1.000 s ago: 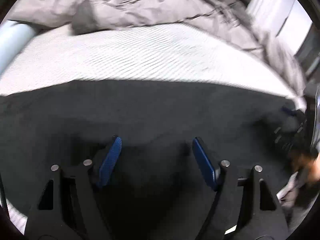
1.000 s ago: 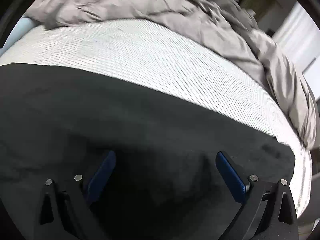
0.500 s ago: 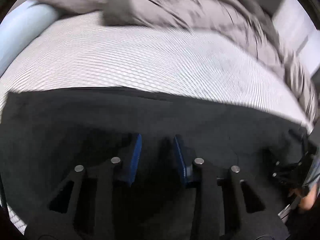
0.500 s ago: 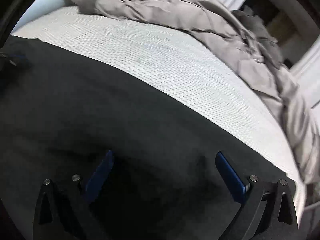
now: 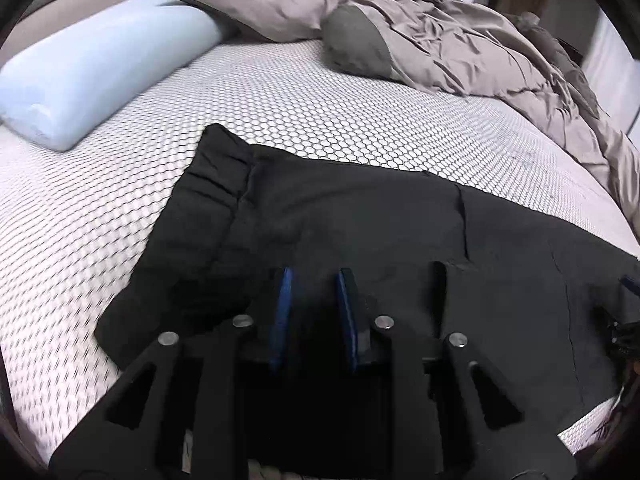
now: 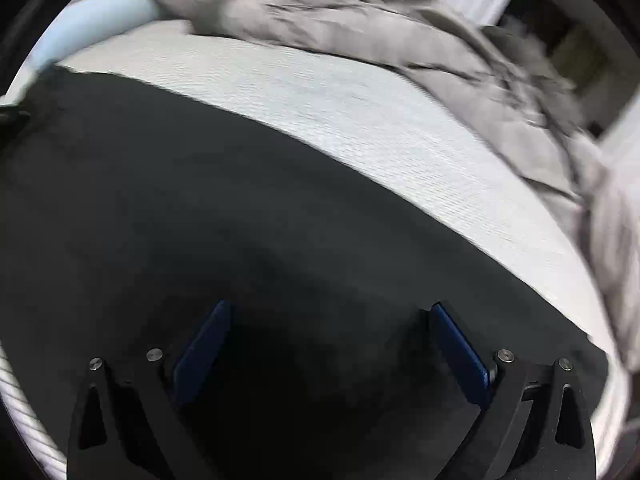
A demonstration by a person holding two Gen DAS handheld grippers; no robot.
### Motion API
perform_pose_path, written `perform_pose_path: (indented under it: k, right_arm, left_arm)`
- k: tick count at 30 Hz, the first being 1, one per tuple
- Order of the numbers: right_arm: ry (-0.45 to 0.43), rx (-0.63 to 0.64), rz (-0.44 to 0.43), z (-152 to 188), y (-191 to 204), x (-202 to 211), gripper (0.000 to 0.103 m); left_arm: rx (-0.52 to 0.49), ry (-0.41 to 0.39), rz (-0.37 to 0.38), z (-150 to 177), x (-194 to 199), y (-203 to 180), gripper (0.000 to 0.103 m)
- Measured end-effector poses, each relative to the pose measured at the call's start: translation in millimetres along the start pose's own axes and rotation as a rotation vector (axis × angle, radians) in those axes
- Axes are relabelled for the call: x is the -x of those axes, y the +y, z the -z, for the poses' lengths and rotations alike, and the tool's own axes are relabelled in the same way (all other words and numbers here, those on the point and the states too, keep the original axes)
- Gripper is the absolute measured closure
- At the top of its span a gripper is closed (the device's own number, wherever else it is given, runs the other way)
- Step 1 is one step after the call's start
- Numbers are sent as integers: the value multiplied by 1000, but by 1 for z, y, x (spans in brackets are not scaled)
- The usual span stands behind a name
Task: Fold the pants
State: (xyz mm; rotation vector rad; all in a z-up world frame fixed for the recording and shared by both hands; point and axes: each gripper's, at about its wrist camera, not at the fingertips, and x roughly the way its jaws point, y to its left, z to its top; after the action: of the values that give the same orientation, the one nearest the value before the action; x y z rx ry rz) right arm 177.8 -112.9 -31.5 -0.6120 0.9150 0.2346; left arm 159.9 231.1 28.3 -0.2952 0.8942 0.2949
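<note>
Black pants (image 5: 360, 220) lie flat across the white honeycomb-patterned mattress (image 5: 320, 112), with the gathered waistband (image 5: 208, 184) at the left end. My left gripper (image 5: 314, 280) points down at the cloth just right of the waistband. Its blue pads (image 5: 284, 308) stand a narrow gap apart and are closing, with dark fabric in the gap but not visibly pinched. In the right wrist view, my right gripper (image 6: 330, 306) hangs wide open over the pants (image 6: 200, 200), with nothing between its fingers.
A light blue bolster pillow (image 5: 92, 76) lies at the far left. A crumpled grey duvet (image 5: 440, 32) runs along the back and right side of the bed. Bare mattress (image 6: 360, 120) shows beyond the pants. The picture from the right wrist is blurred by motion.
My left gripper's jaws went from wide apart to a narrow gap while it travelled left along the pants, bringing the waistband and pillow into view. The right gripper stayed open and swung its view.
</note>
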Motion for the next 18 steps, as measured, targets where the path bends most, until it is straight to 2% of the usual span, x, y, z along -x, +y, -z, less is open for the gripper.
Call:
perform_pose_path:
  k: [2,3,5,7,8,10,11,12,14,15,16,17,18]
  right_arm:
    - [13,-91,26,11,-30,6,2]
    - [5,-130,29,20,-45,14,2]
    - [-25,-140,3,34,-58,30,2]
    - [-58,-102,-20,44,-57,45,2]
    - [-76,-73,-41,49,-52,52,2]
    - [-83,-8,-122,58,-39,58,3]
    - [-68,27,-144,65,-34,56,3]
    - [-60,67,-137,75,-36,55,3]
    - [-51,64,-135,92,-57,56,3]
    - [-31,16,-138,106,-85,57,3]
    - [-16,-23,-110,116,-105,57,3]
    - [13,-65,-31,134,-134,56,2]
    - [55,-115,53,155,-166,53,2]
  left_arm:
    - [-44,-15,-1,8,14,-18,82]
    - [-97,-36,11,17,25,-38,80]
    - [-175,-62,26,31,40,-75,71]
    - [-228,-111,79,45,53,-117,47]
    - [-240,-120,120,52,55,-138,42]
    - [-295,-105,261,68,58,-184,35]
    - [-354,-64,332,72,50,-211,35]
    - [-398,-33,357,77,46,-227,34]
    - [-488,20,311,89,32,-257,34]
    - [-527,33,255,96,22,-268,34]
    - [-544,35,235,99,17,-273,31]
    - [-550,25,229,99,14,-276,29]
    - [-541,22,224,100,12,-276,22]
